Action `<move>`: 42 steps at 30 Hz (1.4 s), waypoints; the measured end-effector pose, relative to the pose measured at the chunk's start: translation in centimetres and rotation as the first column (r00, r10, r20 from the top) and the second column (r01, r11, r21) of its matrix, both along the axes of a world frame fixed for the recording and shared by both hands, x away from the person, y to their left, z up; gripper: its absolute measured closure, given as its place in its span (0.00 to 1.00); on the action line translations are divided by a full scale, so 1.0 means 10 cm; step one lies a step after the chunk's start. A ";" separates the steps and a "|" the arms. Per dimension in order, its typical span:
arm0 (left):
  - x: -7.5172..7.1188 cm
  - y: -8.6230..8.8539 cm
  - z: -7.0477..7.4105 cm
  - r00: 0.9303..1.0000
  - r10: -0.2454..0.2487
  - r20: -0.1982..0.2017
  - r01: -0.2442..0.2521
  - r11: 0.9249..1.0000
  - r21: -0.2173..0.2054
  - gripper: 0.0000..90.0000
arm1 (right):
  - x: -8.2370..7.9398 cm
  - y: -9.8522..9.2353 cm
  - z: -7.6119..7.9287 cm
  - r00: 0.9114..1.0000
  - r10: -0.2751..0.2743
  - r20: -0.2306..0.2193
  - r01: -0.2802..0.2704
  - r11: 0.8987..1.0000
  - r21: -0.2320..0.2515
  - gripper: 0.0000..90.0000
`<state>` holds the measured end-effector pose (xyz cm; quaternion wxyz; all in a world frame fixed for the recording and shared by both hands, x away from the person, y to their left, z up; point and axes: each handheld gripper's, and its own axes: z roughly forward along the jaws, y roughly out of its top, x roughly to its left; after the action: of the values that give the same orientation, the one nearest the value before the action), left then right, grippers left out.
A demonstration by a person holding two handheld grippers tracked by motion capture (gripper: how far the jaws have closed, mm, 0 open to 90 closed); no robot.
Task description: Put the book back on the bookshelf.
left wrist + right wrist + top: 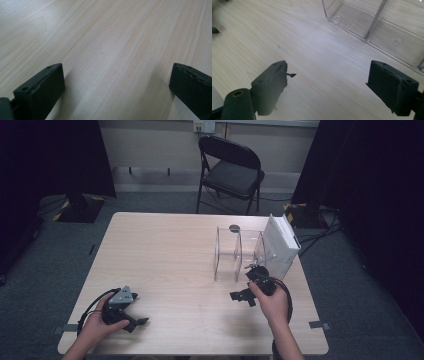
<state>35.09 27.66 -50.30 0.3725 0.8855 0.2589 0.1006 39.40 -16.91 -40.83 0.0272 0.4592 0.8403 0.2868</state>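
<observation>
Clearly nearer to the clear acrylic organizer: right gripper, jaws wide apart, holding nothing; left gripper far off, also spread and bare.

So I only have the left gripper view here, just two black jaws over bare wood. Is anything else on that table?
Observer: Yes, a clear plastic organizer stands on the far right part of the table.
Operator: Anything in it?
Observer: A white box sits tilted in its rightmost section; the other sections look empty.
Operator: And where is the right gripper?
Observer: The right gripper is just in front of the organizer, jaws spread, nothing between them.
Operator: Is the left gripper near it?
Observer: No, the left gripper is apart, at the table's near left corner, also open.
</observation>
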 end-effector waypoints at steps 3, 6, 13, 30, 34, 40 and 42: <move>0.00 0.00 -0.01 1.000 0.007 0.007 -0.007 1.000 -0.003 0.00 | 0.00 0.04 -0.04 1.000 0.010 -0.004 -0.010 1.000 0.009 0.16; 0.00 0.00 0.00 1.000 0.001 0.001 -0.001 1.000 -0.001 0.00 | -0.01 0.09 -0.08 1.000 0.026 -0.013 -0.026 1.000 0.003 0.16; 0.00 0.00 -0.01 1.000 0.007 0.007 -0.007 1.000 -0.005 0.00 | -0.04 0.19 -0.16 0.998 0.058 -0.020 -0.057 0.998 0.012 0.16; 0.00 0.00 0.00 1.000 0.001 0.001 -0.001 1.000 -0.001 0.00 | -0.08 0.47 -0.39 0.990 0.141 -0.027 -0.140 0.990 0.009 0.16; 0.00 0.00 0.00 1.000 0.001 0.001 -0.001 1.000 -0.001 0.00 | -0.08 0.52 -0.43 0.987 0.158 -0.022 -0.158 0.987 0.003 0.16; 0.00 0.00 -0.01 1.000 0.007 0.007 -0.007 1.000 -0.005 0.00 | -0.09 0.58 -0.48 0.985 0.173 -0.020 -0.173 0.985 0.008 0.16; 0.00 0.00 -0.01 1.000 0.007 0.007 -0.007 1.000 -0.004 0.00 | -0.10 0.60 -0.50 0.983 0.180 -0.022 -0.179 0.984 0.011 0.16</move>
<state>35.07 27.61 -50.36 0.3748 0.8835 0.2608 0.1046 38.44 -10.92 -45.86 -0.0105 0.3850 0.8772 0.2866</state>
